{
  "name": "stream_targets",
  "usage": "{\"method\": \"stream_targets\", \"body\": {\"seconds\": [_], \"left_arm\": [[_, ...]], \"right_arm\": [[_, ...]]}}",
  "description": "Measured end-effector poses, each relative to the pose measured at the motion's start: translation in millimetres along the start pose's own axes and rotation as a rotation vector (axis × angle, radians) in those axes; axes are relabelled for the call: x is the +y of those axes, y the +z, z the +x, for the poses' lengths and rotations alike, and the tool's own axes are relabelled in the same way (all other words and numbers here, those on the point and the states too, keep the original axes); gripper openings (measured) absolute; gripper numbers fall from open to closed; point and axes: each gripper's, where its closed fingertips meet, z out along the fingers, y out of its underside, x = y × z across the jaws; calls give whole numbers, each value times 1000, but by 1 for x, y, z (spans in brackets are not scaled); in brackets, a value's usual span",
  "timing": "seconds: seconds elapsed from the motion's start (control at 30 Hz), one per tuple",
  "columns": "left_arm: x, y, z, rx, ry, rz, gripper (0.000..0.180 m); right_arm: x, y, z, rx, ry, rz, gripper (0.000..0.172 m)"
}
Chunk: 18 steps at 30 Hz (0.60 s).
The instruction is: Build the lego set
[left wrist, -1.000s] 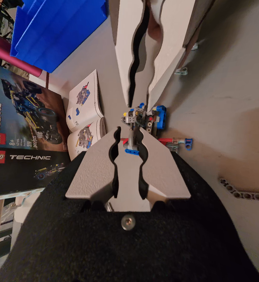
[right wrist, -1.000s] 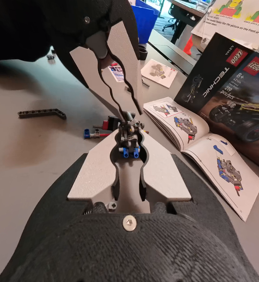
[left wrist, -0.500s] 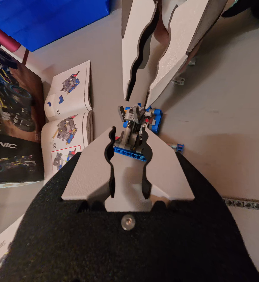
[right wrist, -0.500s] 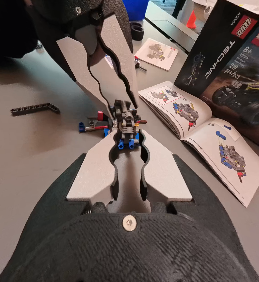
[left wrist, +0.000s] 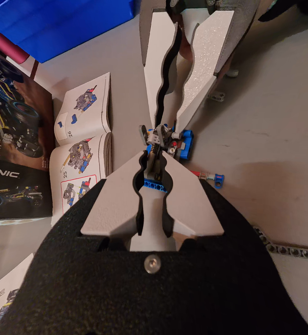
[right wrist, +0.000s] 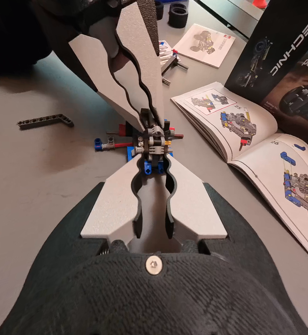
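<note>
A small grey, black and blue brick assembly (left wrist: 160, 137) sits low over the grey table between both grippers. My left gripper (left wrist: 154, 154) is shut on its dark shock absorber with the spring (left wrist: 154, 148); the pads press on both sides. In the right wrist view the left gripper (right wrist: 150, 125) comes down from above onto the same part. My right gripper (right wrist: 153, 157) is shut on the assembly (right wrist: 155, 143) at its grey middle, above two blue pins. It shows in the left wrist view (left wrist: 165, 126) at the assembly's far side.
An open instruction booklet (left wrist: 84, 126) and a toy box (left wrist: 13, 145) lie left; a blue bin (left wrist: 58, 23) is behind. A red axle with a blue connector (right wrist: 109, 144), a grey angled beam (right wrist: 44, 121), black tyres (right wrist: 177, 16) and a leaflet (right wrist: 204, 45) lie on the table. My left and right fingertips are right by each other.
My left jaws opened wide, slid further along the assembly, then came together again on the shock absorber. The right gripper kept its hold on the assembly throughout.
</note>
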Motion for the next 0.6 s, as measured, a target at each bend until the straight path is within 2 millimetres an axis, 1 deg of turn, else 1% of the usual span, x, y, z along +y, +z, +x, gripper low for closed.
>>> {"method": "stream_targets", "body": {"seconds": [0.03,0.1,0.2,0.27,0.4,0.5,0.6], "left_arm": [[-1,0,1,-2,8,2,9],[-5,2,8,-2,40,14,9],[-14,2,23,-18,90,49,9],[-22,4,35,-39,174,60,9],[-35,10,57,-66,338,12,11],[-43,13,69,-46,348,-36,9],[-47,14,77,-55,342,-70,10]], "right_arm": [[0,-1,0,13,-1,2,14],[2,-7,-5,36,9,4,14],[8,-19,-19,79,2,-7,14],[13,-29,-29,120,-18,-32,13],[23,-50,-49,161,-31,-74,13],[27,-61,-58,162,-31,-64,13],[31,-66,-66,136,-21,-42,14]]}}
